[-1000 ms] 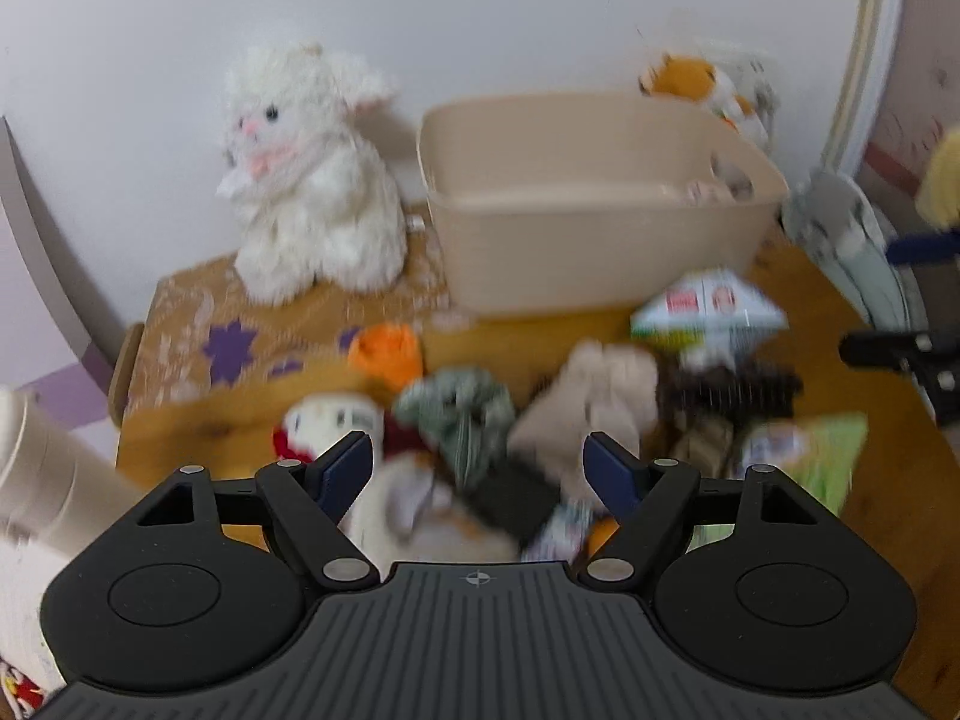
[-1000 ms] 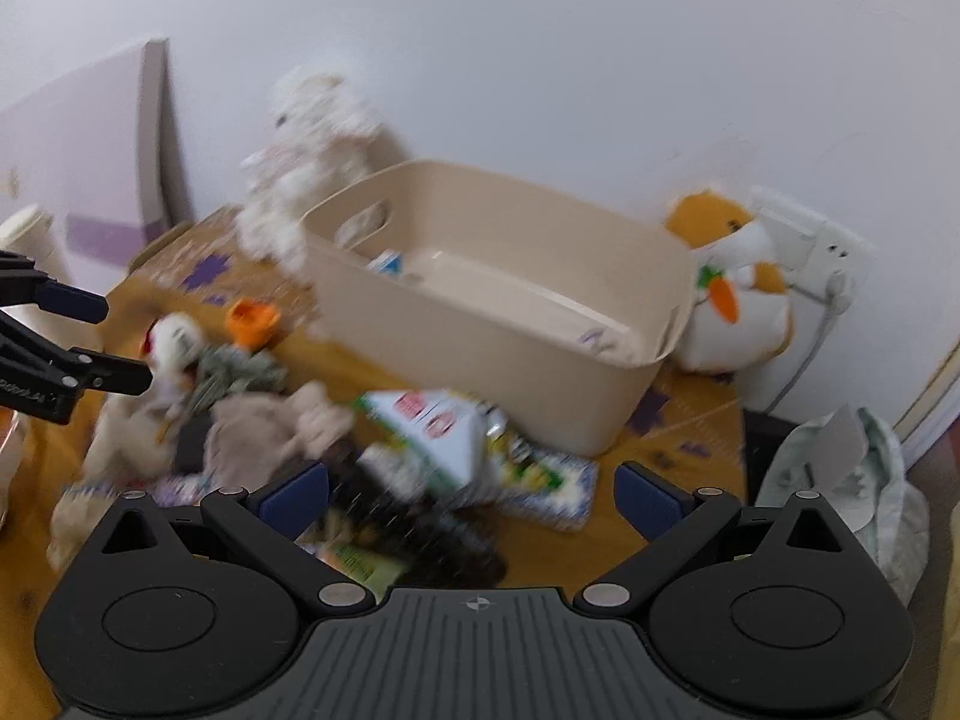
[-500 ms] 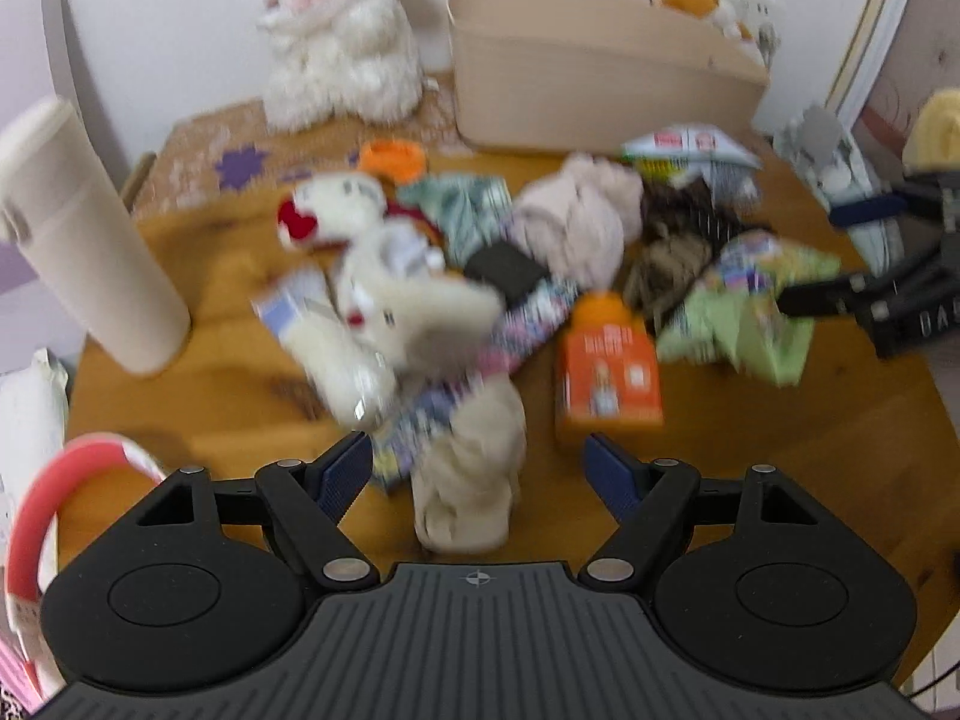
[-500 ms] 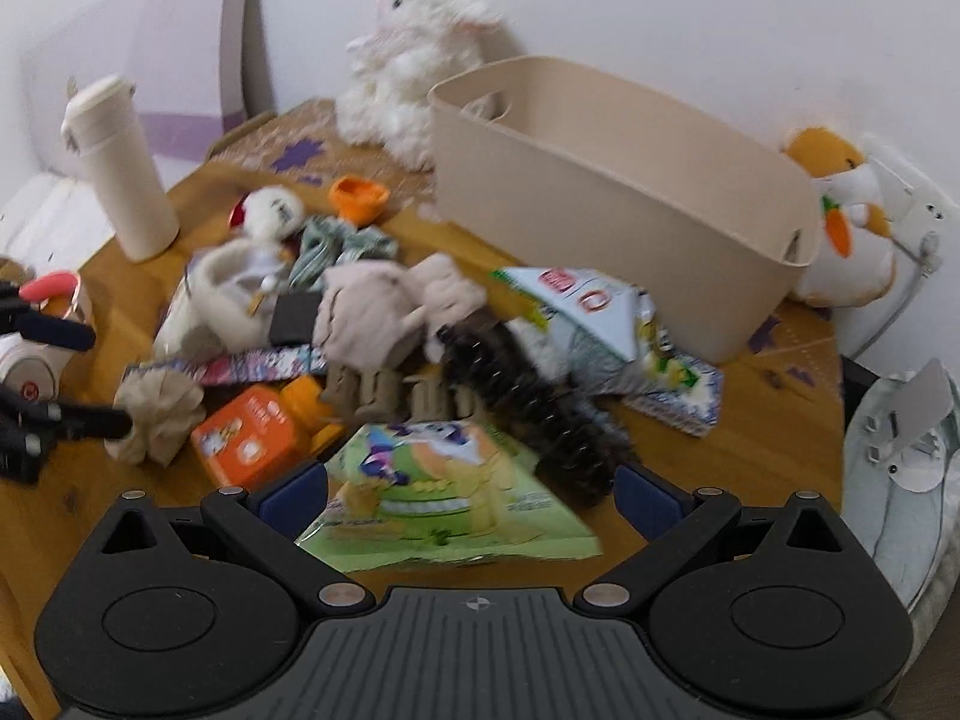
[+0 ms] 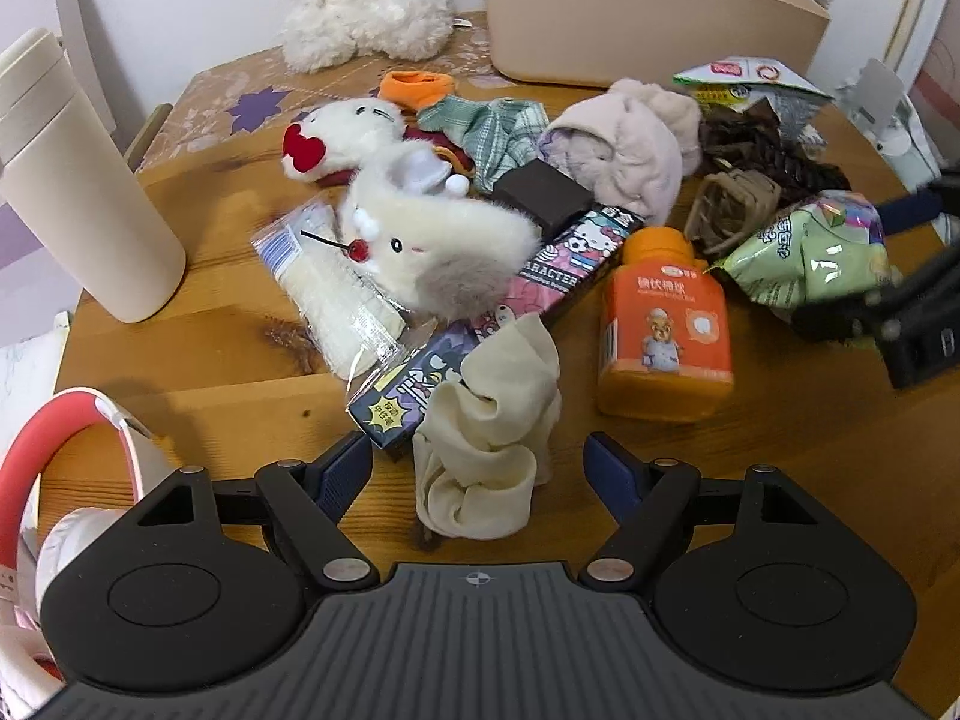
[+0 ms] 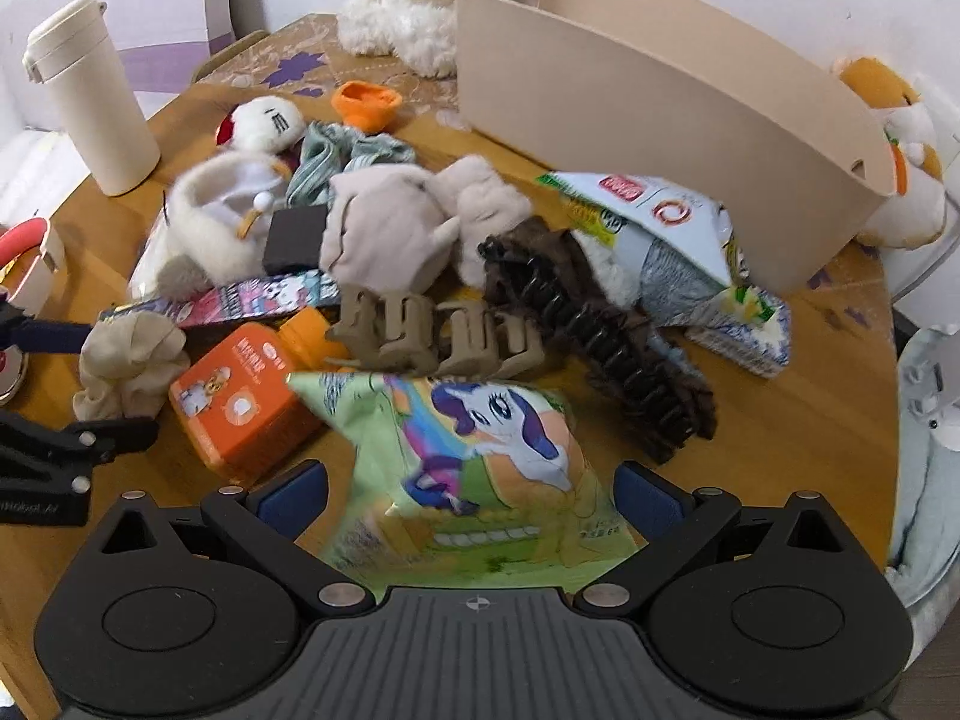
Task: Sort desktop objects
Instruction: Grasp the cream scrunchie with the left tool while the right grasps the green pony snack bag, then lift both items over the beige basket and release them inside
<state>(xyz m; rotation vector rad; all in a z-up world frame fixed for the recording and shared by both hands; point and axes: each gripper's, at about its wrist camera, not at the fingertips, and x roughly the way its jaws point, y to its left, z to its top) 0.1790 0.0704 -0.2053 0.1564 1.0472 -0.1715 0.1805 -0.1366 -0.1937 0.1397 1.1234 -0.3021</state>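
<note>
A heap of small items covers the wooden table. My left gripper is open, its fingers either side of a cream scrunchie that lies loose on the wood. My right gripper is open around a green cartoon snack bag, not touching it that I can see. An orange bottle lies flat between the two. Behind are a white plush pouch, a pink fuzzy item, a brown hair claw and a dark claw clip. The beige bin stands at the back.
A cream tumbler stands at the left. Red and white headphones lie at the near left edge. A white plush rabbit and an orange plush toy flank the bin. A blue-white snack bag leans by the bin.
Both grippers have tilted down and dropped from facing the bin and wall to sit low over the heap. The left now straddles the scrunchie, the right the green bag.
</note>
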